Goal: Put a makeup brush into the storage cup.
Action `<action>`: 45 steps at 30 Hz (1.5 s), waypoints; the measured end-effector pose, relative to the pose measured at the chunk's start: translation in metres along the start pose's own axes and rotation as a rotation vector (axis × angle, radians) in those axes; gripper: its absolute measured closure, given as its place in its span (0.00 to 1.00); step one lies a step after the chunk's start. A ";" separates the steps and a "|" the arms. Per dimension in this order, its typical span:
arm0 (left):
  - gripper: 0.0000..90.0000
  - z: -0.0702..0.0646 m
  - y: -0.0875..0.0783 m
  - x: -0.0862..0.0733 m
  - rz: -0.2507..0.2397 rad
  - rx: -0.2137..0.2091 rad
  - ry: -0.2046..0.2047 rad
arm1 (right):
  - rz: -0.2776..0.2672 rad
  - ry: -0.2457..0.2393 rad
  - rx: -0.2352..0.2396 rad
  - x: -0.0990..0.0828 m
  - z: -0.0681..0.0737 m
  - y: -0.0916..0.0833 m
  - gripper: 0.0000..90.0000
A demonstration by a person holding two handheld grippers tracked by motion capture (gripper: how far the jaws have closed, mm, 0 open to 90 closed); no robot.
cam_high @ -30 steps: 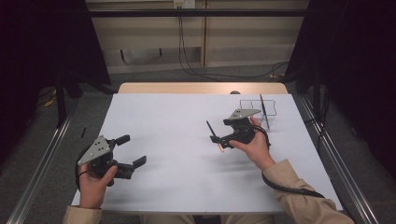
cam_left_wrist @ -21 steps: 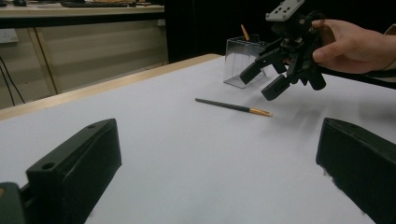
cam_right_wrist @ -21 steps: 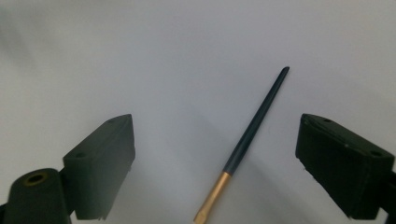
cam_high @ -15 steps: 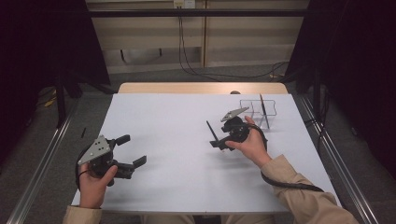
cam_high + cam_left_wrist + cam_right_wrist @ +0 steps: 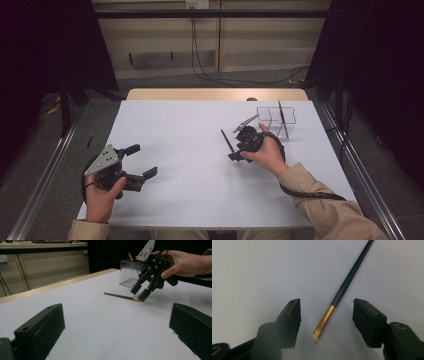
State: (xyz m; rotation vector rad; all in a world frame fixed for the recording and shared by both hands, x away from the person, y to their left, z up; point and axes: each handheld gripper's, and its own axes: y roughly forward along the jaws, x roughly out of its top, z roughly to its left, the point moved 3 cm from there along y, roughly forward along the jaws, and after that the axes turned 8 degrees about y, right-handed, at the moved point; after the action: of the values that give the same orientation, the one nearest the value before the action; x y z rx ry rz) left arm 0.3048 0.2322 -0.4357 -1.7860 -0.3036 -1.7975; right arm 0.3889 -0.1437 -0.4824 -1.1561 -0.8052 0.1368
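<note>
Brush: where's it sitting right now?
The brush lies flat on the white table, right of centre in the high view, just left of the clear organizer. Its gold ferrule end sits between the right gripper's jaws, untouched.

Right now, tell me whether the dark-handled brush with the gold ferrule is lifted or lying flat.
Lying flat: the brush rests on the white table, untouched between the right gripper's closing jaws.

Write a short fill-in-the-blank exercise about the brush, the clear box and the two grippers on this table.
1. The right gripper straddles the brush at its ____ ferrule end.
2. The brush lies flat on the ____ table.
3. The clear box holds another brush standing ____.
4. The left gripper has its jaws ____, with nothing between them.

Missing words: gold; white; upright; open
</note>
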 end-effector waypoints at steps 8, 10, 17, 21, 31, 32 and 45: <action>0.00 0.000 0.000 0.000 0.000 0.000 -0.001 | 0.038 -0.013 -0.021 -0.002 0.001 0.004 0.62; 0.00 0.000 0.000 0.000 -0.001 0.000 -0.003 | 0.046 -0.020 -0.029 -0.003 0.001 0.006 0.63; 0.00 0.000 0.001 -0.001 0.007 0.000 -0.001 | 0.051 -0.034 -0.055 -0.002 0.001 0.006 0.71; 0.00 0.000 0.001 -0.001 0.007 -0.004 0.001 | 0.055 -0.052 -0.049 -0.001 0.002 0.006 0.81; 0.00 0.000 0.002 -0.001 0.012 -0.003 0.002 | 0.101 -0.060 -0.028 0.002 0.002 0.006 0.94; 0.00 0.000 0.002 -0.001 0.012 -0.003 0.002 | 0.106 -0.061 -0.021 0.002 0.002 0.006 0.94; 0.00 0.000 0.002 -0.001 0.011 -0.003 0.003 | 0.165 -0.057 0.007 0.001 -0.001 0.002 0.94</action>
State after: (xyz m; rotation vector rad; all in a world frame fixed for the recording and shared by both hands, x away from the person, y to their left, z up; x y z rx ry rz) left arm 0.3056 0.2313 -0.4374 -1.7831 -0.2891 -1.7937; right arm 0.3915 -0.1429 -0.4840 -1.2158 -0.7585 0.3106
